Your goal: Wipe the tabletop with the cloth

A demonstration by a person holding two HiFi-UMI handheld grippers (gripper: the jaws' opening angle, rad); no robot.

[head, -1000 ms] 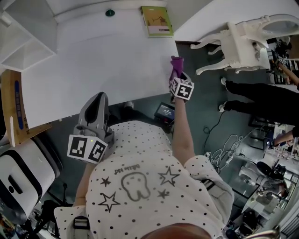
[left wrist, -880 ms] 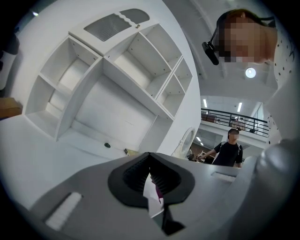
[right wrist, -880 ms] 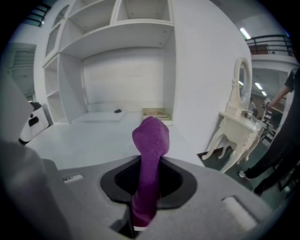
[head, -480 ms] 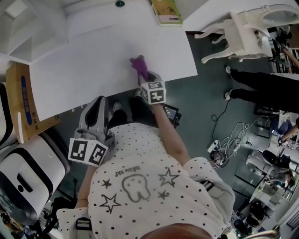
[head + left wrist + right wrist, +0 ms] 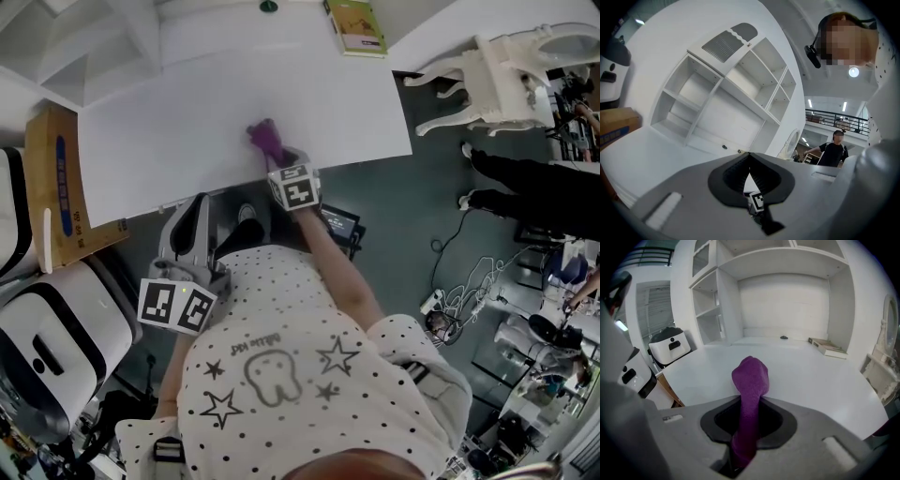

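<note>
Purple cloth [image 5: 263, 139] was clamped lengthwise in right gripper [image 5: 277, 161], free end pointed forward along jaws and pressed on tabletop [image 5: 169, 131] near front edge. Left gripper [image 5: 194, 208] was held off tabletop, jaws pressed together, nothing between.

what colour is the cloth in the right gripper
Purple. The cloth shows best in the right gripper view, clamped in the right gripper.
</note>
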